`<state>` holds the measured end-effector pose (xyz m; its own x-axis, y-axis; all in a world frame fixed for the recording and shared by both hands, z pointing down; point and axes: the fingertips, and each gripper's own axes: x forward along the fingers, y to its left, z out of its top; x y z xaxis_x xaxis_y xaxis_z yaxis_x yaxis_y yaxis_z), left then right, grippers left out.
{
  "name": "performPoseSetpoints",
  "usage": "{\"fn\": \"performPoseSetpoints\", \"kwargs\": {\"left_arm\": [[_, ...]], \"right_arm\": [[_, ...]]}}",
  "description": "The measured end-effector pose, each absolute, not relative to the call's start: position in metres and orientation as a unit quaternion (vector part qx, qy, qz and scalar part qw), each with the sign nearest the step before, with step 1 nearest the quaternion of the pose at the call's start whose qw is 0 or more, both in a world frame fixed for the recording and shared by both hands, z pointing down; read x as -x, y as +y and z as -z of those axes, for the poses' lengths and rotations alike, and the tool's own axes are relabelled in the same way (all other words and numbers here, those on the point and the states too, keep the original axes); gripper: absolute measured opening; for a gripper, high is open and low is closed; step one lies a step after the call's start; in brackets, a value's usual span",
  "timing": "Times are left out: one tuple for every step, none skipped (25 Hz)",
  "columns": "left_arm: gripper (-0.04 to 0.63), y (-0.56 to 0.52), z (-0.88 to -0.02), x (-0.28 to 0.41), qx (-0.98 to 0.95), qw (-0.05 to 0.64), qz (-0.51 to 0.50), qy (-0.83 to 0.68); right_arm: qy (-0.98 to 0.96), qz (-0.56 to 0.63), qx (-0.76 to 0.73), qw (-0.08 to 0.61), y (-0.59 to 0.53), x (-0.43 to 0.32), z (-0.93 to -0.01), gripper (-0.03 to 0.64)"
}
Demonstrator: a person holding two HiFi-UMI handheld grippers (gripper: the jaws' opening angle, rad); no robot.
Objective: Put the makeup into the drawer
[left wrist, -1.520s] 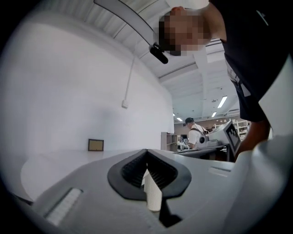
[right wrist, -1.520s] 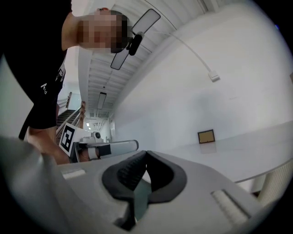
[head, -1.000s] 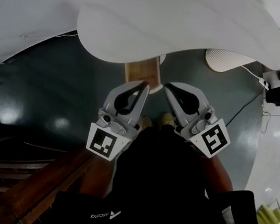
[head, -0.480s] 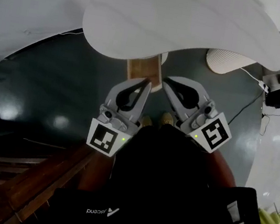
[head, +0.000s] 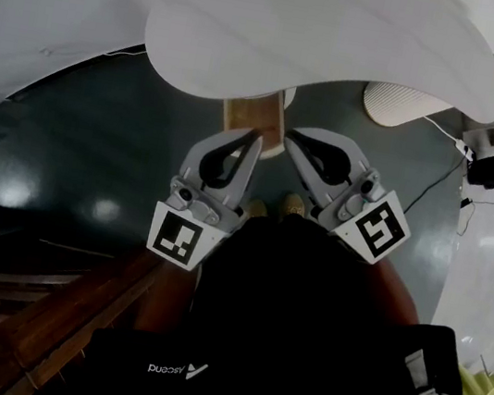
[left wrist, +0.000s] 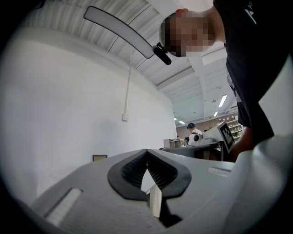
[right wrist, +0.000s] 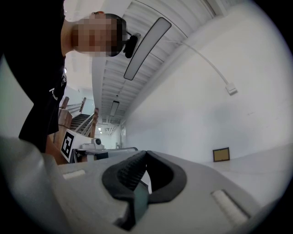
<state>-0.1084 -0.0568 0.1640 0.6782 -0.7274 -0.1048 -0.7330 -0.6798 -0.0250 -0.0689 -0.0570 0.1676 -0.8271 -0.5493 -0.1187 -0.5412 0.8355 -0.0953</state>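
Observation:
No makeup and no drawer show in any view. In the head view my left gripper point(head: 255, 137) and right gripper point(head: 291, 135) are held side by side close to the person's black shirt point(head: 290, 330), tips pointing toward the white tabletop's edge. Both are shut, with nothing between the jaws. In the left gripper view the left gripper point(left wrist: 146, 151) has its dark pads pressed together against a bare white wall. The right gripper view shows the right gripper point(right wrist: 145, 153) the same way, pads touching and empty.
A curved white tabletop point(head: 330, 37) spans the top of the head view, with a wooden piece point(head: 253, 118) under its edge. A ribbed white round object point(head: 401, 105) and a cable point(head: 436, 186) lie on the dark floor. Wooden steps point(head: 32, 306) sit at the lower left.
Both grippers have drifted slightly forward toward the tabletop's edge, still shut and empty. Nothing else has moved.

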Motion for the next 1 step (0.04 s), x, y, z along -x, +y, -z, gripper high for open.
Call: {"fn": "performPoseSetpoints", "kwargs": {"left_arm": [[0.011,-0.0583,-0.1641,0.1092,0.915,0.033,-0.043,0.399]], "right_arm": [[0.955,0.029,0.285,0.071,-0.0581,0.0693,-0.1679,0.003]]}}
